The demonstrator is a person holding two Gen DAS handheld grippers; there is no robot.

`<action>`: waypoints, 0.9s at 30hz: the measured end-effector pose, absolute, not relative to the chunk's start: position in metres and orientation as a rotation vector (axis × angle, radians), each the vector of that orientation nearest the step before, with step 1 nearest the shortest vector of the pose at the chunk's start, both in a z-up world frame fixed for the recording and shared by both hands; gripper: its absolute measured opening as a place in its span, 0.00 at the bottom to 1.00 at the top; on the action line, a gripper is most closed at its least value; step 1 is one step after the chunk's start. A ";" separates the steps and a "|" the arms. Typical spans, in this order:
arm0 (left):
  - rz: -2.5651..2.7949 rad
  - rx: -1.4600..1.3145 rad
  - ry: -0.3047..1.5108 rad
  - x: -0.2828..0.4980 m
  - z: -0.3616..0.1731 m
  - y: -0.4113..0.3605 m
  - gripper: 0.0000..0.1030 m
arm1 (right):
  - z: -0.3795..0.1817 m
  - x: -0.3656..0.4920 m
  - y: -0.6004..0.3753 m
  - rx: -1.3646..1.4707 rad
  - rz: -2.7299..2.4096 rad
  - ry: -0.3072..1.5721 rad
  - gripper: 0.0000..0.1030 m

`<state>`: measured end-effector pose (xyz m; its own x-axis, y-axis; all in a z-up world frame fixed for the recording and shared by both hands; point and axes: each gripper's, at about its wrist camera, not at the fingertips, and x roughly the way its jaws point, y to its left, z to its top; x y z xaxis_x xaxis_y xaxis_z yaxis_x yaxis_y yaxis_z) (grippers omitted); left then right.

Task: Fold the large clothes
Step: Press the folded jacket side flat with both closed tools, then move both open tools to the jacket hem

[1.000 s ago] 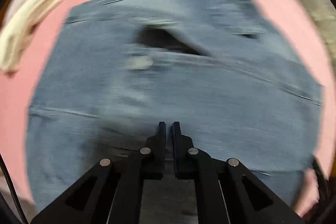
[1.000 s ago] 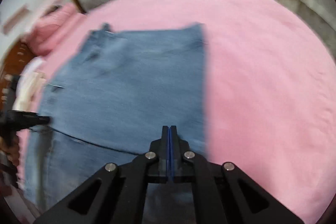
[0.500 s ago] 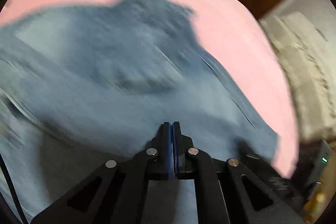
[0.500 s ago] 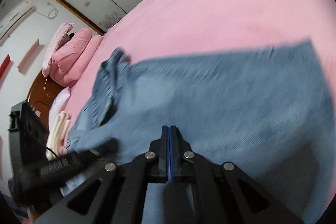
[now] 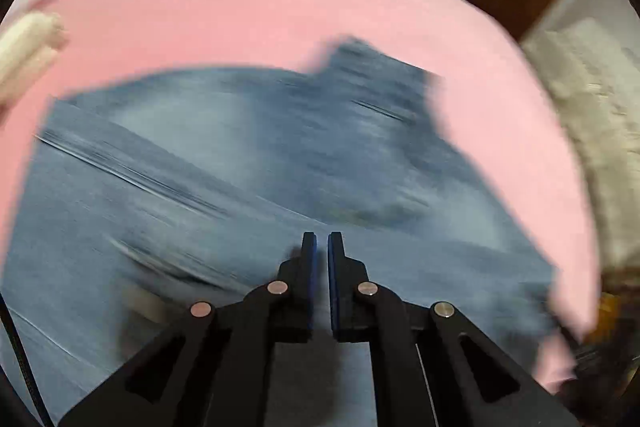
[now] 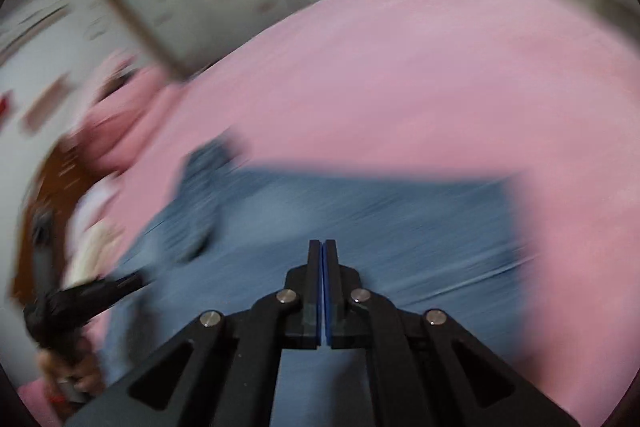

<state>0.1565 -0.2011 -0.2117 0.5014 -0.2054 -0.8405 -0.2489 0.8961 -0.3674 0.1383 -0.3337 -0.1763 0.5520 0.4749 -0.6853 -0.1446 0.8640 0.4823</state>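
Fingers of the left gripper [image 5: 322, 247] stand nearly together with a thin slit of denim showing through it; whether cloth is pinched there I cannot tell from the blur. Right gripper [image 6: 322, 255] is clenched tight, blue pads meeting, nothing visible between them.

Jeans [image 5: 248, 179] lie spread on the pink bedspread [image 5: 248, 23], under and ahead of both tools. One end is bunched into a raised hump toward the far side. Left gripper also shows in the right wrist view [image 6: 86, 297], low at the left edge of the denim, with the person's hand [image 6: 70, 367] below it.

Cream folded cloth [image 5: 24, 55] sits near the bed's left edge, apart from the jeans.

Handling, my guess: denim is heavy, fairly stiff, not slippery, and creases hold. Best taken at waistband or hem corners, where layers are thick, one corner per gripper.
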 end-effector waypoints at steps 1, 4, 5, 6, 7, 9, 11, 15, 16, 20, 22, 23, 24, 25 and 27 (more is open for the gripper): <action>-0.007 -0.517 1.069 0.156 -0.213 -0.215 0.02 | -0.183 0.134 -0.316 0.432 0.451 0.956 0.00; 0.002 -0.541 1.126 0.150 -0.230 -0.245 0.02 | -0.205 0.121 -0.287 0.486 0.475 1.034 0.00; 0.021 -0.518 1.149 0.155 -0.231 -0.241 0.02 | -0.212 0.120 -0.286 0.496 0.461 1.060 0.00; 0.051 -0.482 1.179 0.157 -0.237 -0.238 0.02 | -0.220 0.118 -0.291 0.507 0.444 1.080 0.00; 0.062 -0.462 1.187 0.153 -0.243 -0.231 0.01 | -0.223 0.117 -0.302 0.527 0.439 1.073 0.00; 0.043 -0.478 1.164 0.143 -0.247 -0.215 0.01 | -0.221 0.111 -0.334 0.520 0.340 1.063 0.00; 0.113 -0.418 1.167 0.134 -0.250 -0.196 0.01 | -0.215 0.100 -0.378 0.521 0.193 1.039 0.00; 0.166 -0.292 1.194 0.115 -0.250 -0.155 0.01 | -0.197 0.070 -0.429 0.400 -0.103 1.042 0.00; 0.185 -0.262 1.197 0.110 -0.251 -0.146 0.01 | -0.196 0.063 -0.438 0.404 -0.124 1.050 0.00; 0.161 -0.301 1.216 0.098 -0.248 -0.132 0.01 | -0.186 0.031 -0.442 0.387 -0.165 1.055 0.00; 0.162 -0.283 1.216 0.090 -0.235 -0.135 0.01 | -0.174 0.015 -0.434 0.349 -0.158 0.984 0.00; 0.157 -0.272 1.213 0.085 -0.234 -0.137 0.01 | -0.168 0.005 -0.427 0.333 -0.140 0.950 0.00; 0.153 -0.267 1.212 0.077 -0.227 -0.142 0.01 | -0.165 0.000 -0.422 0.318 -0.129 0.937 0.00; 0.147 -0.264 1.213 0.069 -0.222 -0.142 0.01 | -0.159 -0.003 -0.409 0.287 -0.109 0.929 0.00; 0.131 -0.253 1.219 0.055 -0.220 -0.143 0.01 | -0.160 -0.013 -0.397 0.240 -0.105 0.925 0.00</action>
